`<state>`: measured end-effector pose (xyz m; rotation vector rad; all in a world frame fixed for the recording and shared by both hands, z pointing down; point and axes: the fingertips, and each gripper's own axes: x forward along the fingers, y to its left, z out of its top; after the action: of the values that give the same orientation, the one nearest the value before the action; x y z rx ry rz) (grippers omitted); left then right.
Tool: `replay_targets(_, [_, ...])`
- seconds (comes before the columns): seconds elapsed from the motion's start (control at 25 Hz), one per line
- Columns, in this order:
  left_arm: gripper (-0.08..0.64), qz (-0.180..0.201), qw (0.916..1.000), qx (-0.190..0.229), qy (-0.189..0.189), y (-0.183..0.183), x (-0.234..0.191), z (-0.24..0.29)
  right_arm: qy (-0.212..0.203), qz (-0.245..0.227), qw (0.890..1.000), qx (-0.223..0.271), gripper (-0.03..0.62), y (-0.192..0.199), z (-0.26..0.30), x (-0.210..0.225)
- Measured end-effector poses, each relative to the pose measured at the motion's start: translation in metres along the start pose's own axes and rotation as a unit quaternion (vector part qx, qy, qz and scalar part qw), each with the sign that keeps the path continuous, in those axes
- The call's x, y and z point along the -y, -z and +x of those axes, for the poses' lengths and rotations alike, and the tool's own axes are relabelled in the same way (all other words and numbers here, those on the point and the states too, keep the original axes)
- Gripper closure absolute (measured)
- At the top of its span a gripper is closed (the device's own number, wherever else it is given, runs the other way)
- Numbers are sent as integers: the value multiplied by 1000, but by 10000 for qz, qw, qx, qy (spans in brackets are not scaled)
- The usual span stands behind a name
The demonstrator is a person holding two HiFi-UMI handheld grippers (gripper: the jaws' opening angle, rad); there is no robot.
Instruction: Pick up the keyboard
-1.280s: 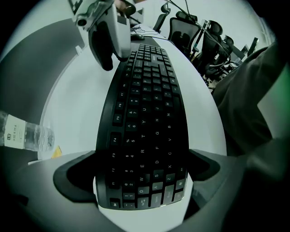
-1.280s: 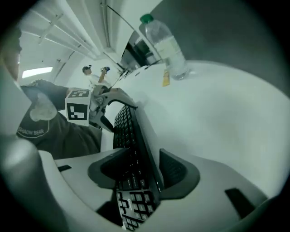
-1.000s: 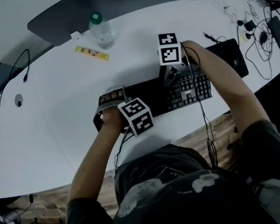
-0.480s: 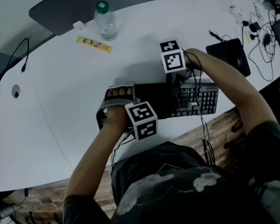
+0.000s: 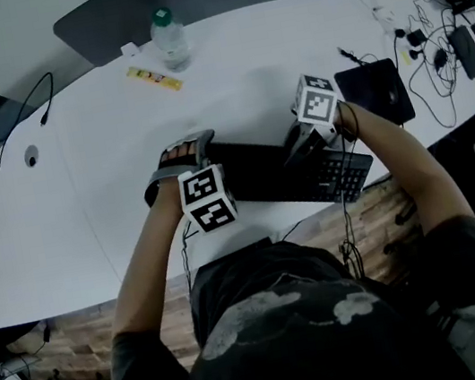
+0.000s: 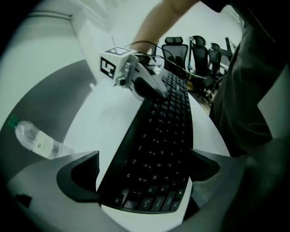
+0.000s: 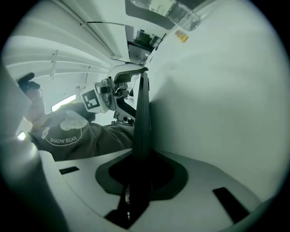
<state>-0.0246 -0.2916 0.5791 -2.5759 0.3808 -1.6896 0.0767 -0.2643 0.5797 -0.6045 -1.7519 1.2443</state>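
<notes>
White oval table (image 5: 105, 162) below me, with the black keyboard (image 5: 262, 175) just right of centre in the head view, lying at an angle near the table's front edge. The left gripper (image 5: 181, 155) clamps its left end, front edge to back. The right gripper (image 5: 296, 150) is closing its jaws on the thin right end. It looks stiff, light and smooth, so holding both ends suits it. The shirt (image 7: 65, 136) reads "SHAOW BEAR".

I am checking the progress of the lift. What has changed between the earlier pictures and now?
The tongs of the right gripper are closing on the keyboard, which has turned: its right end swung toward the near edge of the table. The left gripper keeps the left end. The bottle, yellow strip and black pad stayed.
</notes>
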Motion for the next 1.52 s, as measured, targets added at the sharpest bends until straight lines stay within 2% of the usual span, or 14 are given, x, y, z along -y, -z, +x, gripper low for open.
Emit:
replay_targets(0.16, [-29,-621,9965,342,-445,-5,-12,-19,325,-88,9976,612,520,0,-10,-3])
replay_targets(0.32, [-29,-1272,9869,687,-718,-13,-16,-35,644,-251,9874,1425,520,-7,-28,-10])
replay_targets(0.52, [-29,-1941,9718,1001,-889,-17,-15,-46,922,-542,9658,2363,518,-15,-37,-28])
replay_targets(0.76, [-28,-2850,9445,1446,-762,-23,-3,-55,1350,-663,9335,3255,520,-2,-47,-43])
replay_targets(0.88, [-28,-3007,9379,1584,-692,-30,11,-60,1409,-772,9127,3758,520,9,-54,-57])
replay_targets(1.2, [-28,-3022,9350,1710,-716,-49,55,-74,1550,-919,8452,5031,520,34,-70,-90])
replay_targets(1.52, [-28,-3104,9275,1871,-917,-52,113,-103,1778,-1041,7789,5923,520,66,-62,-137])
